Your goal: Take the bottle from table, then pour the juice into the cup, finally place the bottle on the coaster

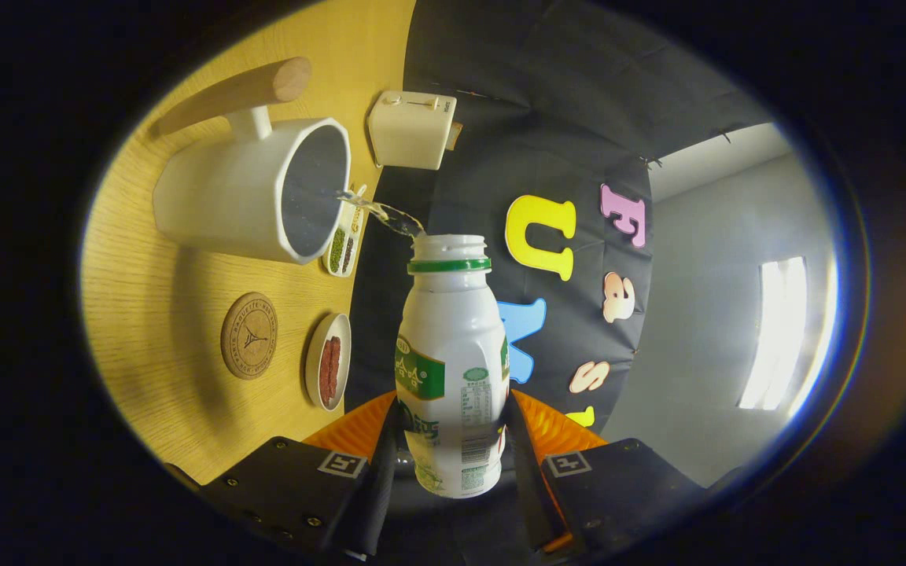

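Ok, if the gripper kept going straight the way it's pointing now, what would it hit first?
Probably the black cloth wall. The gripper is shut on the bottle, whose mouth points at the wall. The cup lies off to the side. Depth is hard to judge.

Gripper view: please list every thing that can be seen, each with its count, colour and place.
bottle: one, white with green label and neck ring, open, held between the fingers, tipped toward the cup
juice: one thin clear stream, from bottle mouth into the cup
cup: one, white with wooden handle, on the table
coaster: one, brown, round, beside the cup
table: one, yellow wood
small dish: one, white, red food inside, next to the coaster
long dish: one, white, green and dark food, behind the cup
toaster: one, cream, at the table's far edge
gripper: one, both fingers pressing the bottle
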A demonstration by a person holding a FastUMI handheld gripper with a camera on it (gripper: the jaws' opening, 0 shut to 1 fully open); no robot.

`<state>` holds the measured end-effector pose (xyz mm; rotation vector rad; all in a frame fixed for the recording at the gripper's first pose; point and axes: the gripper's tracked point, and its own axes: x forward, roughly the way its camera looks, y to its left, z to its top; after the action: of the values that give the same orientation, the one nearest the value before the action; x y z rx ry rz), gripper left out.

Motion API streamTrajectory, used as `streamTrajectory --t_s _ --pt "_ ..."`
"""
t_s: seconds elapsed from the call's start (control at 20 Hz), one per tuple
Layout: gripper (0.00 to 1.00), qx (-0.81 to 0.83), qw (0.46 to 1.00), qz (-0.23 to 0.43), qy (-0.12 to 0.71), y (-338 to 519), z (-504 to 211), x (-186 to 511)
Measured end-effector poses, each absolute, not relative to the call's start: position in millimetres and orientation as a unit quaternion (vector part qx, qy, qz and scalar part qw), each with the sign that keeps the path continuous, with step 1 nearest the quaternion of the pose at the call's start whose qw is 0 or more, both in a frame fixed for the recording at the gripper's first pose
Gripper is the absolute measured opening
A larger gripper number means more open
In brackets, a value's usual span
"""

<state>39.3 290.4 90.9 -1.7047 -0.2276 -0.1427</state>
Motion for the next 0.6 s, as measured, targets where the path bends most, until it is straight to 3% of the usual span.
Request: streamTrajectory --t_s 0.6 --pt "0.68 -0.768 0.625 -0.075 -0.119 292.0 91.1 41.4"
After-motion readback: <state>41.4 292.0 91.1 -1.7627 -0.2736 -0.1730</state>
